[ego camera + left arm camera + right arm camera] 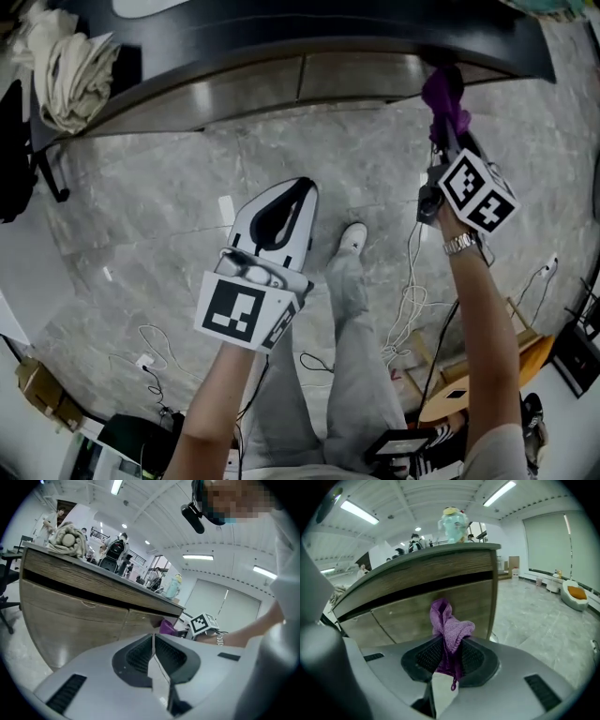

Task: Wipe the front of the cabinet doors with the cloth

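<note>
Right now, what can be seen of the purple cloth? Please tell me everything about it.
The purple cloth looks like knitted fabric, bunched and folded. The right claw is shut on it, so a crumpled end stands above the jaws and a small loop hangs below. It is close to the wooden cabinet door; contact cannot be told.

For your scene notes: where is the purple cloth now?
The purple cloth is clamped in the right hand-held gripper, upper right in the head view, close to the cabinet door at the right end.
</note>
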A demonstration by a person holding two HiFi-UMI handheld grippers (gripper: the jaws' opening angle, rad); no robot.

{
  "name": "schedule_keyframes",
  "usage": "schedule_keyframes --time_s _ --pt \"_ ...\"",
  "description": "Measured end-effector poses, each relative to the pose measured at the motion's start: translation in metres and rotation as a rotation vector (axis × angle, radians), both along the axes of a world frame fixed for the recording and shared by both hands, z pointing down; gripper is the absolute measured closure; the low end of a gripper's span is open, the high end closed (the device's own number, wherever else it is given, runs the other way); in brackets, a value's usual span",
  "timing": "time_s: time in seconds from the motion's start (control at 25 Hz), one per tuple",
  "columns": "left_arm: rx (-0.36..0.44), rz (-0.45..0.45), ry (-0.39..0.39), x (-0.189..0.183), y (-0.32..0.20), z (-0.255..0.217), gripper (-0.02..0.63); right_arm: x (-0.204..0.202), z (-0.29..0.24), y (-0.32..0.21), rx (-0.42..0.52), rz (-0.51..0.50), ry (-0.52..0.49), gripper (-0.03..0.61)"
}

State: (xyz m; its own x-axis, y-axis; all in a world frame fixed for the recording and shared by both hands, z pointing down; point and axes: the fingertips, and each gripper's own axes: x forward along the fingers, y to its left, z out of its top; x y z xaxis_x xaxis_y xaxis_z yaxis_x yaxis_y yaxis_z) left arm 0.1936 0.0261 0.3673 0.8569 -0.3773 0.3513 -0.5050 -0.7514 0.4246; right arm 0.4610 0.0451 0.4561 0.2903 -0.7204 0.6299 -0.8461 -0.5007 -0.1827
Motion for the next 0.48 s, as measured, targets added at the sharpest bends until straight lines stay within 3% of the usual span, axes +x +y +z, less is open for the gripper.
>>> schedule_keyframes --time_s 0.24,0.48 --pt "0.000 -0.055 -0.041 -0.124 -0.049 -0.001 0.592 -0.179 0.017 -0.039 -0.055 -0.214 -0.067 0.489" --pt "-0.012 -0.182 -0.043 -0.226 -0.089 0.006 0.592 -0.336 0.025 -0.085 -0.095 -0.464 -0.109 0.489"
